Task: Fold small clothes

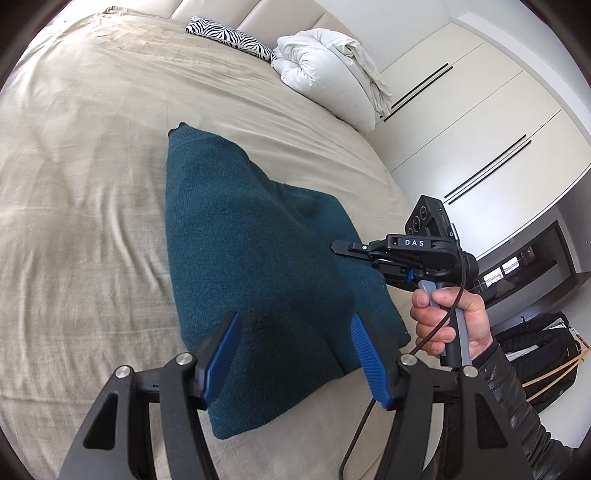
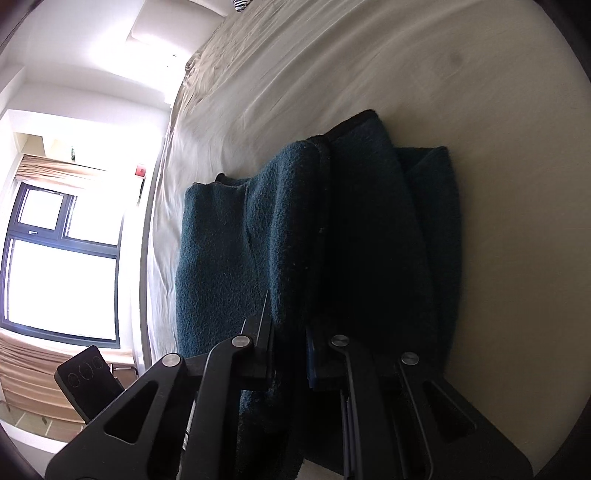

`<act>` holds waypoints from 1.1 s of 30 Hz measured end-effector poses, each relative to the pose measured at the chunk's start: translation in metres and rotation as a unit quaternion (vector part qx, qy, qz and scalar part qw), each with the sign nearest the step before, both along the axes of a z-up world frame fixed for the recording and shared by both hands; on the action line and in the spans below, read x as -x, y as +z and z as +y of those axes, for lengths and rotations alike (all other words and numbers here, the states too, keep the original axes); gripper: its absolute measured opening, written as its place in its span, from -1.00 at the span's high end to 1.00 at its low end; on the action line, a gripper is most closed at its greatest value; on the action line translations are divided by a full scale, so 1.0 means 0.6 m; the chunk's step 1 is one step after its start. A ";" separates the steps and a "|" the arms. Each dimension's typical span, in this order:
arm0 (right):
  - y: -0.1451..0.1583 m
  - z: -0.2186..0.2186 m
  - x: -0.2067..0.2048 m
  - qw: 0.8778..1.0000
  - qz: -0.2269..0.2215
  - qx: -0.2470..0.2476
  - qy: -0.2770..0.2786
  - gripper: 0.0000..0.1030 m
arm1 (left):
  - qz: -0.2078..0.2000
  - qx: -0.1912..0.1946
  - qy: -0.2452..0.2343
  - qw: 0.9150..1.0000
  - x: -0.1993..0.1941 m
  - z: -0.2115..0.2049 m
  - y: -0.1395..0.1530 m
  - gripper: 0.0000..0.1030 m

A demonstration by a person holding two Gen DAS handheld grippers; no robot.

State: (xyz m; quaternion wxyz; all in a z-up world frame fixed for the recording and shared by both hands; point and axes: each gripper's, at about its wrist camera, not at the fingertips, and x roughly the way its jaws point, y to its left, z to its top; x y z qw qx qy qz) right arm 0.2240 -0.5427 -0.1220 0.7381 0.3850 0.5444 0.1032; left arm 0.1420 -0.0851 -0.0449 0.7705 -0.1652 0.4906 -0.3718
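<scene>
Teal knit, a small sweater (image 1: 255,258) lies partly folded on the beige bedspread (image 1: 92,184), its cuff end pointing toward the headboard and its near edge under my left claw (image 1: 291,354). My left claw hangs above that near edge with its blue pads (image 1: 221,354) spread wide; the pads touch nothing, though the cloth shows between them. My right claw (image 1: 338,246), held by the grey handle in my right hand (image 1: 447,317), reaches in from the right side over the sweater's right edge. From the left wrist camera its black fingers look pressed together at the tip. From the right wrist camera the same claw (image 2: 290,332) has a ridge of the teal fabric (image 2: 258,240) running up between its narrow fingers, so I appear to be pinching a fold of the sweater, though the shadow there makes the contact hard to read. A white duvet (image 1: 325,66) is bundled at the head of the bed beside a zebra-print pillow (image 1: 229,35). White wardrobe doors (image 1: 480,110) stand to the right, and a bright window (image 2: 59,277) glares past the bed's far side.
</scene>
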 end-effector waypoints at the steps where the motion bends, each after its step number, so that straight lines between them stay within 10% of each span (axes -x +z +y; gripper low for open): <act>1: 0.001 -0.007 -0.002 1.000 0.002 0.002 -0.002 0.79 | 0.000 -0.001 -0.002 1.000 0.001 -0.004 0.000 -0.24; 19: -0.011 0.017 -0.026 1.000 0.012 -0.002 0.000 0.77 | 0.004 -0.019 -0.019 1.000 0.009 -0.031 -0.020 -0.24; 27: 0.028 0.062 0.046 0.999 -0.001 -0.048 0.006 0.35 | -0.006 -0.033 -0.017 0.999 0.005 -0.035 -0.030 -0.28; 31: 0.030 0.097 0.082 0.999 0.008 -0.039 0.020 0.40 | -0.007 -0.043 -0.018 0.999 0.002 -0.041 -0.039 -0.28; 33: 0.030 0.095 0.091 1.000 0.012 -0.023 0.011 0.79 | -0.006 -0.044 -0.019 0.999 0.000 -0.041 -0.040 -0.28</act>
